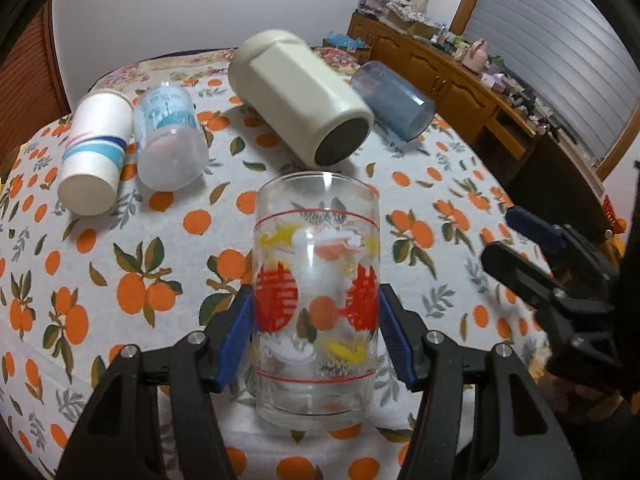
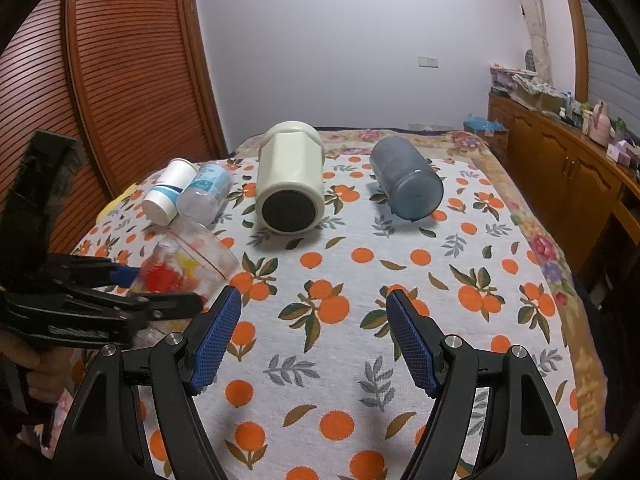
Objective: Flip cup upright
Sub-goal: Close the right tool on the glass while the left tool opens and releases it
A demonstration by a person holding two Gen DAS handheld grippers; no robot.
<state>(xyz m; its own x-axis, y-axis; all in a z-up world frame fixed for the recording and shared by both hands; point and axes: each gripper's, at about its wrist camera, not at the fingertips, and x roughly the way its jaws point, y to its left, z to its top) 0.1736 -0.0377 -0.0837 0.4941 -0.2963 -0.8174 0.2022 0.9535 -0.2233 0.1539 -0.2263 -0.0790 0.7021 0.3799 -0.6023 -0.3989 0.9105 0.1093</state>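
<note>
The printed glass cup [image 1: 316,304] stands mouth-up on the orange-patterned tablecloth [image 1: 120,280], clamped at mid-height between the blue pads [image 1: 236,336] of the left gripper [image 1: 316,320]; the right gripper [image 2: 314,344] hangs wide apart over bare cloth just beside it, holding nothing; farther back lie four cups on their sides: a white paper cup [image 1: 94,156], a clear plastic cup [image 1: 168,136], a cream mug [image 1: 300,96] and a blue tumbler [image 1: 394,98]

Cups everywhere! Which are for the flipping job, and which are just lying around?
For the job: painted glass cup, held by the left gripper.

Just lying about: paper cup, clear plastic cup, cream mug, blue cup, open right gripper.
</note>
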